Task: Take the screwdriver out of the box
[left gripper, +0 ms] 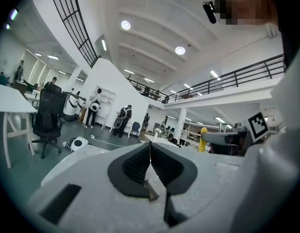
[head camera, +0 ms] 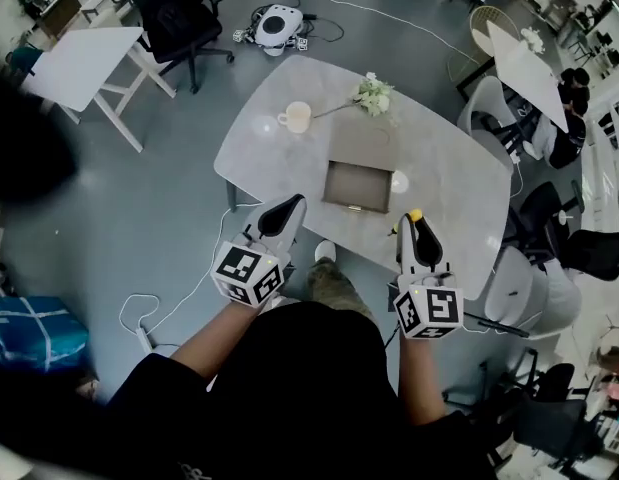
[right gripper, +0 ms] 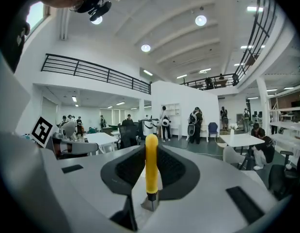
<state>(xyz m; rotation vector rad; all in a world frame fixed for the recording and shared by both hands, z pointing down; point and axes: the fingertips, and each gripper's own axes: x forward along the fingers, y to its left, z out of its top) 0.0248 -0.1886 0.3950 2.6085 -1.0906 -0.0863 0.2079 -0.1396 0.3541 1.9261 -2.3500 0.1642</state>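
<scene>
Table [head camera: 289, 153]: pale grey oval top. A cup [head camera: 297, 117] and a flower sprig [head camera: 372, 95] stand at its far side. The near half is bare around the box, and open floor lies off the left edge.
Box [head camera: 339, 193]: mid-table with the lid thrown back toward the flowers, standing well apart from both grippers.
Left gripper [left gripper: 150, 147]: the jaws are clenched pad to pad with nothing between them. In the head view it hangs over the table's near edge, left of the box.
Right gripper [right gripper: 151, 152]: the jaws are partly closed, grasping the screwdriver by its yellow handle. It is over the near edge, right of the box.
Screwdriver [right gripper: 151, 164]: out of the box and clear of the tabletop. Its long axis runs along the jaw gap. The rounded yellow butt pokes past the jaw tips, away from the person, while the black collar and metal shank point back toward the gripper body.
</scene>
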